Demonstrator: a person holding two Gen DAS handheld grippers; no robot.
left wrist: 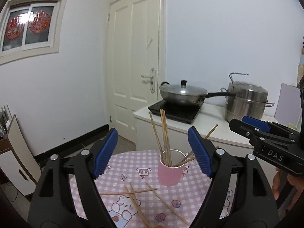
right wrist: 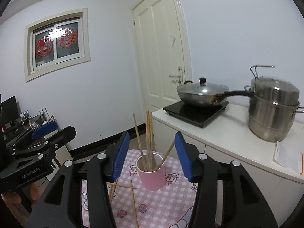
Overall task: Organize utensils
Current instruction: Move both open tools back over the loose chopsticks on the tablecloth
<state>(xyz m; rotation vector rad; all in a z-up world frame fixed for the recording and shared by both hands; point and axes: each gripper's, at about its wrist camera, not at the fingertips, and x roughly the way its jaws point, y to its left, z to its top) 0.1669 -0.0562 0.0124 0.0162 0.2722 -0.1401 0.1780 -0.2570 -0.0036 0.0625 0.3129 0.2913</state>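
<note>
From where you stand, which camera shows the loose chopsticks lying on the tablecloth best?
The left wrist view: several loose chopsticks lie crossed in plain sight on the checked tablecloth. In the right wrist view, the near jaw hides part of them.

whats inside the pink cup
Several wooden chopsticks stand in the pink cup, most upright, a couple leaning right. Their lower ends and the cup's bottom are hidden by its wall.

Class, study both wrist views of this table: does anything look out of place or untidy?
Yes. Several loose chopsticks lie crossed on the pink checked tablecloth in front of the pink cup, while the others stand inside it. Nothing looks spilled or broken.
</note>
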